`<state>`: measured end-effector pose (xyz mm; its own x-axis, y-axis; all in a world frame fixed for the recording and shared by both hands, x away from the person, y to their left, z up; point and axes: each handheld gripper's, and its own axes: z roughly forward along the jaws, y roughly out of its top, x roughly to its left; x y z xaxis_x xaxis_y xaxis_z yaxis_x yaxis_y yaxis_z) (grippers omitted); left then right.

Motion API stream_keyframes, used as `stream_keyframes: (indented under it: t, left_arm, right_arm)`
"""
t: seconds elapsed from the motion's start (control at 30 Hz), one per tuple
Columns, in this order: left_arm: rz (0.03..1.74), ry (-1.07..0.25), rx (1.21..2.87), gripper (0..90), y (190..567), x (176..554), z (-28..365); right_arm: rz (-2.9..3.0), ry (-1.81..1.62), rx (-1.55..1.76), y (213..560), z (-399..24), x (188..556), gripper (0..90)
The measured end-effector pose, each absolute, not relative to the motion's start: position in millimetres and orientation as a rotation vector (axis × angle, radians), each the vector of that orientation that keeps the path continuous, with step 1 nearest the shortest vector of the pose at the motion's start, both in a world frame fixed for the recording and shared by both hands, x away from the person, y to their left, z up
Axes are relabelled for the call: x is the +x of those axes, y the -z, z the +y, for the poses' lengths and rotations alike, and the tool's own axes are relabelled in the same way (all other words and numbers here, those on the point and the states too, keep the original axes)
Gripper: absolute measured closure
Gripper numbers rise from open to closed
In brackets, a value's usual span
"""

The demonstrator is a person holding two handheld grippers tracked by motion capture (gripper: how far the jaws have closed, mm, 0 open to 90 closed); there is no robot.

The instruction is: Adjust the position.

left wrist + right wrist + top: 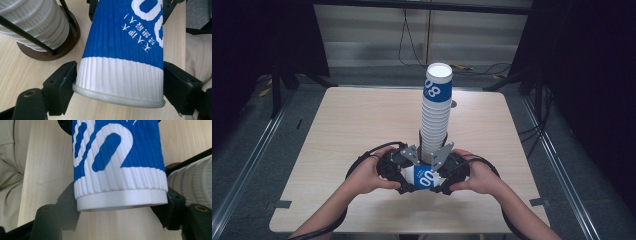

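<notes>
A blue-and-white ribbed paper cup (424, 177) lies on its side just over the pale wooden counter (342, 130), long axis running between the hands. The left hand-held gripper (120, 82) pinches its rolled-rim end; the right hand-held gripper (120, 203) pinches its base end. The tall stack of matching cups (436, 107) on a dark round stand rises just beyond, equally near both hands.
</notes>
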<state>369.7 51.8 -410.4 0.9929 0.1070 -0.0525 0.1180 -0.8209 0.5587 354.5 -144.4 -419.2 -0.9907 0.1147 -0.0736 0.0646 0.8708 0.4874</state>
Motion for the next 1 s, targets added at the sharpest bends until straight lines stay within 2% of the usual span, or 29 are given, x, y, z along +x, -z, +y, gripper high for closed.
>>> stream_keyframes:
  t: [0.63,0.8,1.0]
  left_arm:
    - [0.166,0.05,2.536,18.3,409.5,370.0,49.4]
    - [0.167,0.047,2.526,18.3,408.4,369.8,48.4]
    - [0.144,0.009,2.515,17.2,407.2,369.2,49.3]
  right_arm:
    - [2.968,-0.783,0.185,425.1,-147.4,357.1,29.1]
    - [2.959,-0.804,0.195,423.8,-146.3,357.1,27.4]
    - [2.944,-0.794,0.181,423.5,-145.9,356.3,29.5]
